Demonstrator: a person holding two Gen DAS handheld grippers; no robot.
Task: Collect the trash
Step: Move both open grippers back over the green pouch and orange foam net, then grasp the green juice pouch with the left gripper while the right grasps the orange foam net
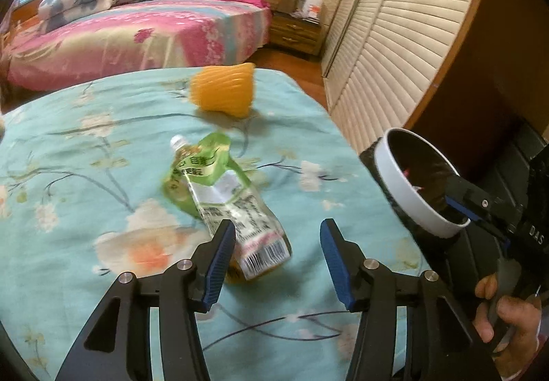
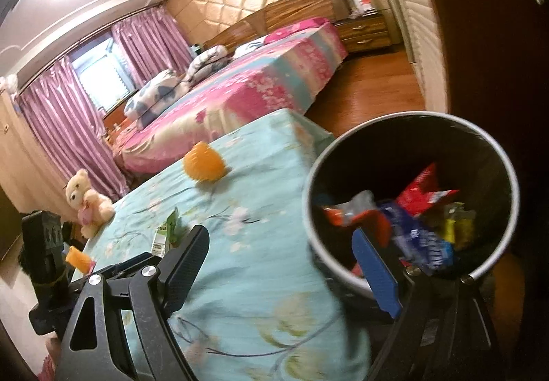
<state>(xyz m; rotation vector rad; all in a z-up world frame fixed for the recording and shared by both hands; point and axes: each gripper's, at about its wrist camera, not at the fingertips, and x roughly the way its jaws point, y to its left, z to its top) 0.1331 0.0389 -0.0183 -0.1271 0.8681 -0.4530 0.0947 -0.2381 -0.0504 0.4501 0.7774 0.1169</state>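
Where the turquoise floral cloth (image 1: 103, 147) covers the near surface, a crumpled green-and-white spouted drink pouch (image 1: 223, 195) lies flat, its white cap pointing away and its barcode end toward the camera. Small print covers its pale panel, and an orange-yellow edge shows under the barcode end. Farther back on the same cloth sits a ribbed orange plastic cup (image 1: 223, 93), tipped on its side.

The left gripper (image 1: 278, 261) points down at the cloth with its blue-padded jaws partly apart; the pouch's barcode end lies just beside the left pad, and the pads do not press on it.

Just off the cloth's right edge stands a round black trash bin with a white rim (image 2: 411, 195), holding red, blue and yellow wrappers. The right gripper (image 2: 284, 261) is angled down with its jaws spread wide and nothing between them, one blue pad over the bin's near rim. A hand (image 1: 507, 312) grips the right tool's handle. A cream teddy bear (image 2: 87, 201) sits at the cloth's far left edge.
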